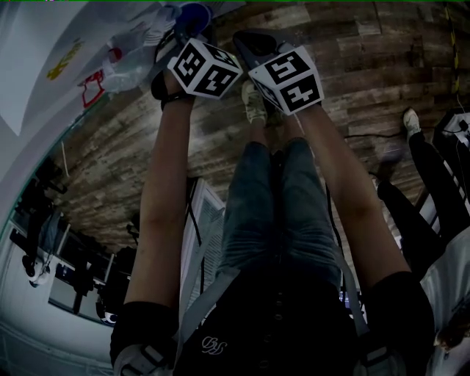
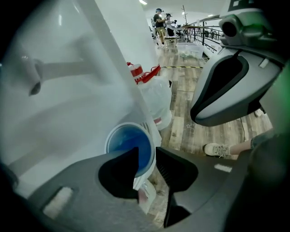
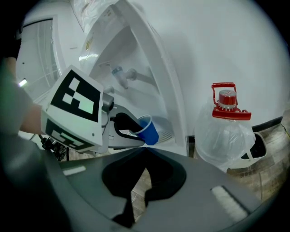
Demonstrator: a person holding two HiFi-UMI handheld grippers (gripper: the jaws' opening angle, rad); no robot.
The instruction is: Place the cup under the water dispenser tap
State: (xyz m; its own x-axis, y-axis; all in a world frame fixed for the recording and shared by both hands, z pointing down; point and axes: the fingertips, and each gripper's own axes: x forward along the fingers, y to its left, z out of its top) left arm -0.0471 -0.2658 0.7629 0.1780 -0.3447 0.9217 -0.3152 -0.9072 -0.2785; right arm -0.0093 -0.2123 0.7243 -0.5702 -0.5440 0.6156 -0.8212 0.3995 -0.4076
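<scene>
A blue cup (image 2: 129, 145) with a white rim stands tilted in the recess of the white water dispenser (image 2: 68, 113), below a white tap (image 2: 34, 84). My left gripper (image 2: 146, 156) has one finger inside the cup and the other outside, with the cup wall loose between them. In the right gripper view the cup (image 3: 148, 130) leans over the drip tray (image 3: 166, 129), under the taps (image 3: 124, 74). My right gripper (image 3: 146, 148) hangs back from the dispenser, fingertips together, holding nothing. The head view shows both grippers side by side, left gripper (image 1: 183, 26) at the cup (image 1: 195, 13).
A large clear water bottle (image 3: 226, 131) with a red cap stands on the wooden floor (image 1: 352, 73) right beside the dispenser. My own shoes (image 1: 253, 103) are below the grippers. Another person's leg (image 1: 426, 169) is at the right; people (image 2: 159, 20) stand far down the room.
</scene>
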